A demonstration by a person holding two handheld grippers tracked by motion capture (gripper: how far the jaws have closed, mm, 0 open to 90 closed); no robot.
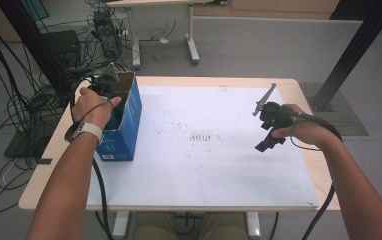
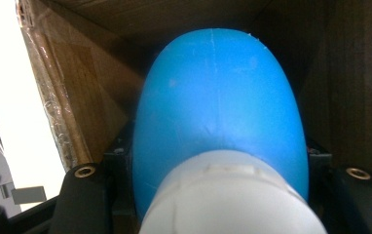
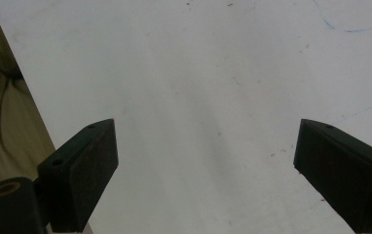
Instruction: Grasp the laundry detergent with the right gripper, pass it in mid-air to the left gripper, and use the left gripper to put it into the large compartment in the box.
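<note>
Inside the blue cardboard box (image 1: 121, 131), the left gripper (image 2: 213, 161) clamps a blue-and-white bottle (image 2: 220, 112); well right of the box, the right gripper (image 3: 206, 161) hangs wide open. Box lettering unreadable.

So there's a smooth blue bottle (image 2: 220, 107) with a white cap (image 2: 230, 195), down inside the open blue cardboard box (image 1: 129, 120) at the desk's left edge, cap end nearest the camera.
</note>
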